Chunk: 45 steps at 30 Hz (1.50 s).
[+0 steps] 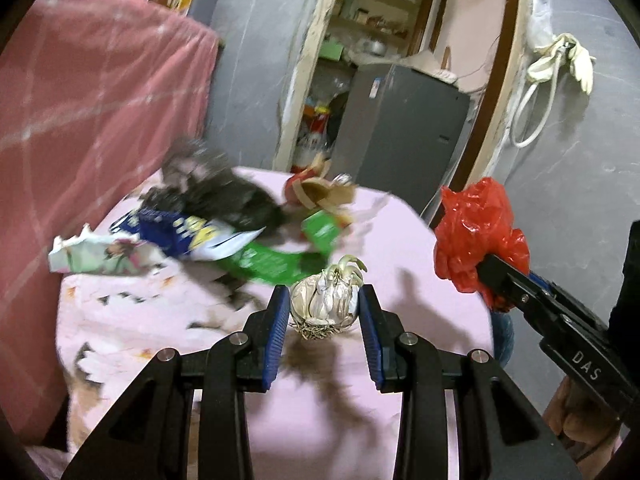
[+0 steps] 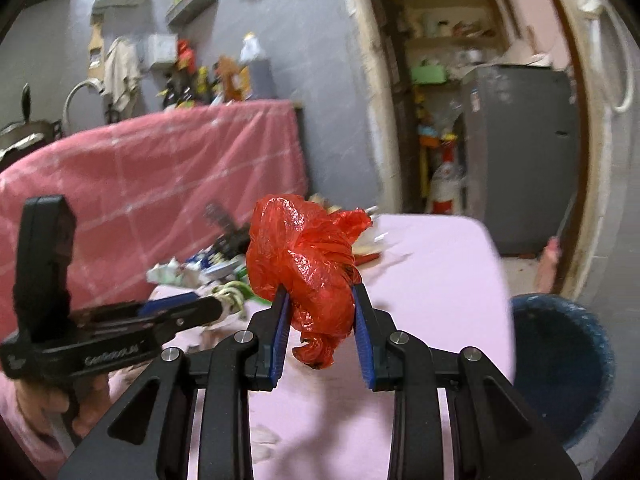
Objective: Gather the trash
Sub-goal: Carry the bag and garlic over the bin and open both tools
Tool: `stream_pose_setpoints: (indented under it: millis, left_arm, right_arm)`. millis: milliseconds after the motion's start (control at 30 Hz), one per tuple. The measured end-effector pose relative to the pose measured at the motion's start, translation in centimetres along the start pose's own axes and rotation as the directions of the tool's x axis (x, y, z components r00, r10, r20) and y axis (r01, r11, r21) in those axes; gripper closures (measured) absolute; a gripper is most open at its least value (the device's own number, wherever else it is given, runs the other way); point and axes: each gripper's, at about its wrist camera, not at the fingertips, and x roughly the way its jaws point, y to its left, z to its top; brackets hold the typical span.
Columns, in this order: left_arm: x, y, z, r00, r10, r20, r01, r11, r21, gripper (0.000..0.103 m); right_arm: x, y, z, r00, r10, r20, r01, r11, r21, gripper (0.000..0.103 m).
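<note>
A: Pink-clothed worktop point(image 1: 400, 248); ahead of our left gripper point(image 1: 323, 310), wrappers point(image 1: 192, 240) remain.

B: It brackets a sprouted garlic bulb point(image 1: 326, 300); grip uncertain. Our right gripper point(image 2: 320, 316) clamps a red bag point(image 2: 308, 264), bin point(image 2: 560, 364) beside it.

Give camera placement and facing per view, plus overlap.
Left wrist: on left gripper, facing along its fingers across the pink-clothed table; holds sprouted garlic bulb; right gripper at right.
Right wrist: on right gripper, clamping crumpled red plastic bag; left gripper at left; blue bin beyond the table edge.
Shared: table, bag, garlic, wrapper pile.
</note>
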Motion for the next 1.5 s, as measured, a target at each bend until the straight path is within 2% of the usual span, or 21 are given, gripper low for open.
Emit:
stream_pose_setpoints:
  millis: [167, 367, 567, 700, 867, 1067, 1333, 1500]
  left_arm:
    - [0.7, -4.1, 0.6, 0.996, -0.011, 0.088, 0.01, 1.0, 0.011, 0.073]
    - [2.9, -8.8, 1.3, 0.989, -0.04, 0.14, 0.035, 0.999, 0.036, 0.073]
    - [5.7, -13.2, 1.4, 0.985, -0.093, 0.142, 0.083, 0.994, 0.075, 0.073]
    - [7.8, -15.8, 1.4, 0.986, -0.118, 0.12, 0.107, 0.99, 0.091, 0.073]
    - [10.7, -18.0, 1.1, 0.99, -0.128, 0.062, 0.122, 0.988, 0.095, 0.073]
    - [14.1, -19.0, 0.6, 0.992, -0.121, -0.037, 0.124, 0.988, 0.095, 0.073]
    - [17.6, -18.9, -0.1, 0.98, -0.111, -0.163, 0.125, 0.989, 0.077, 0.072]
    - [18.1, -18.5, -0.4, 0.974, -0.12, -0.191, 0.135, 0.989, 0.065, 0.072]
  right_arm:
    - [-2.3, -3.3, 0.1, 0.991, -0.116, 0.073, 0.112, 0.992, 0.052, 0.076]
    - [-4.7, -8.0, -0.2, 0.959, -0.259, 0.118, 0.244, 0.962, 0.126, 0.076]
    - [-6.3, -12.7, -1.1, 0.918, -0.377, 0.124, 0.35, 0.916, 0.198, 0.076]
    - [-6.9, -15.4, -1.5, 0.897, -0.426, 0.116, 0.394, 0.89, 0.228, 0.076]
    - [-6.9, -18.1, -2.0, 0.886, -0.454, 0.094, 0.418, 0.869, 0.264, 0.075]
    - [-5.9, -20.5, -2.5, 0.889, -0.456, 0.045, 0.424, 0.855, 0.298, 0.075]
    - [-4.5, -21.9, -3.5, 0.898, -0.438, -0.036, 0.426, 0.847, 0.318, 0.073]
    - [-3.6, -22.8, -4.1, 0.904, -0.419, -0.083, 0.421, 0.841, 0.341, 0.07]
